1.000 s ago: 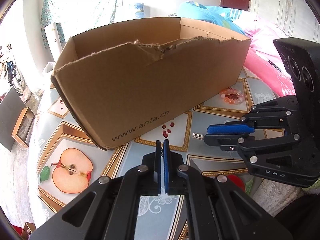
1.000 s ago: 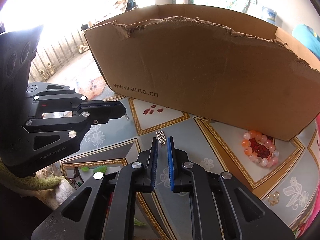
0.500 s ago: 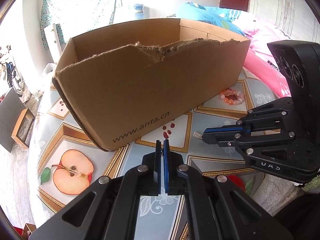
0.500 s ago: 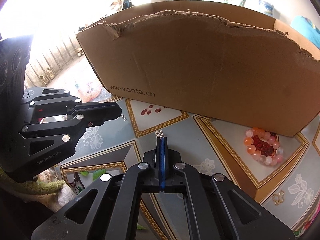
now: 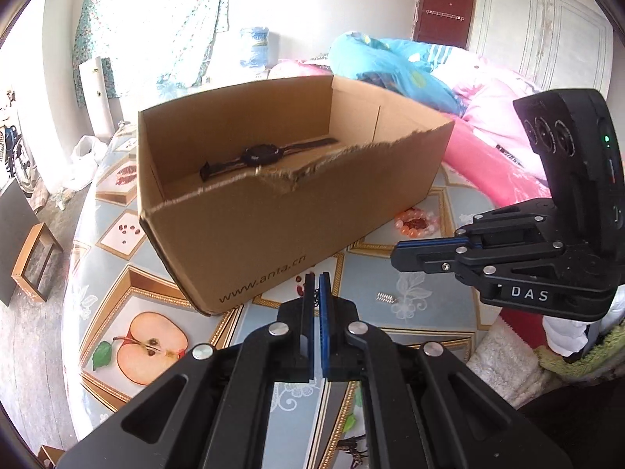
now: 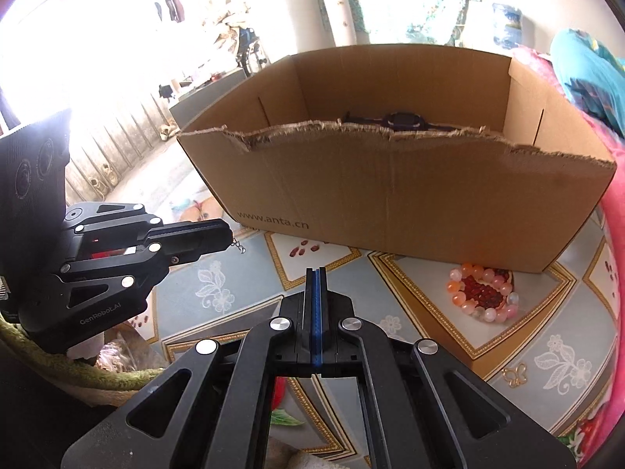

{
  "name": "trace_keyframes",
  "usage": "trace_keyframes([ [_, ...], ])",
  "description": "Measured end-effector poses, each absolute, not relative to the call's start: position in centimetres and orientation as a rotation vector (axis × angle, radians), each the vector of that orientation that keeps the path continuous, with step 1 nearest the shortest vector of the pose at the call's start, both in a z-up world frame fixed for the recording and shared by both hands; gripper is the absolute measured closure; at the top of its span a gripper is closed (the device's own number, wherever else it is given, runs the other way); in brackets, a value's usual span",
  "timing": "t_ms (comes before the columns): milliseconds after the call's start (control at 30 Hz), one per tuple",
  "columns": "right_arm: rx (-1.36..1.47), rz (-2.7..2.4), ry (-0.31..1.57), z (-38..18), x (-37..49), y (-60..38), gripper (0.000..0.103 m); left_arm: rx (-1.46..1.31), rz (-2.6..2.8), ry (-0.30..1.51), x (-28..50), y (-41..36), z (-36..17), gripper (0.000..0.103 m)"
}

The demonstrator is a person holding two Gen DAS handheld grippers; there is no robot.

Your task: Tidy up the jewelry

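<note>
From the left wrist, the left gripper [image 5: 317,279] is pinched on a thin dark chain [image 5: 315,295]. A small silver chain piece [image 5: 386,297] lies on the tablecloth [image 5: 422,336]. A black watch [image 5: 261,154] lies inside the cardboard box [image 5: 273,211].

From the right wrist, the right gripper [image 6: 315,273] is fully closed, and nothing can be made out between its pads. The bead bracelet [image 6: 482,293] lies just in front of the box's near wall.
</note>
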State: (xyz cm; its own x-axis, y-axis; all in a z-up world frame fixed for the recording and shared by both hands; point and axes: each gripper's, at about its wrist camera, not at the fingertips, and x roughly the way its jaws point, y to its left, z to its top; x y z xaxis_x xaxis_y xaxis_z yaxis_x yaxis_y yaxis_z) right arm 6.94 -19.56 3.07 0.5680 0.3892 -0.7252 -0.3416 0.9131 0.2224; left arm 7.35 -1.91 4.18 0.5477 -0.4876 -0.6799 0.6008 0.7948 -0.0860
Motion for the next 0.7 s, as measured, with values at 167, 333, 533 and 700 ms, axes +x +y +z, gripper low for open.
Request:
trace_keyframes([
  [167, 0.078, 0.452, 0.792, 6.9, 6.3, -21.0, 0.103, 0.141, -0.702, 0.671, 6.7, -1.3, 7.7, 0.101],
  [333, 0.104, 0.458, 0.728, 9.5, 5.8, -22.6, 0.103, 0.121, -0.729, 0.627, 6.8, -1.2, 9.6, 0.101],
  [533, 0.091, 0.497, 0.849, 5.8, 6.8, -21.1, 0.087, 0.114, -0.72, 0.658, 6.8, -1.6, 8.8, 0.101],
  [700, -0.045, 0.471, 0.956, 0.4, 6.9, -18.3, 0.08, 0.098, -0.704, 0.713, 7.0, -1.8, 7.0, 0.101],
])
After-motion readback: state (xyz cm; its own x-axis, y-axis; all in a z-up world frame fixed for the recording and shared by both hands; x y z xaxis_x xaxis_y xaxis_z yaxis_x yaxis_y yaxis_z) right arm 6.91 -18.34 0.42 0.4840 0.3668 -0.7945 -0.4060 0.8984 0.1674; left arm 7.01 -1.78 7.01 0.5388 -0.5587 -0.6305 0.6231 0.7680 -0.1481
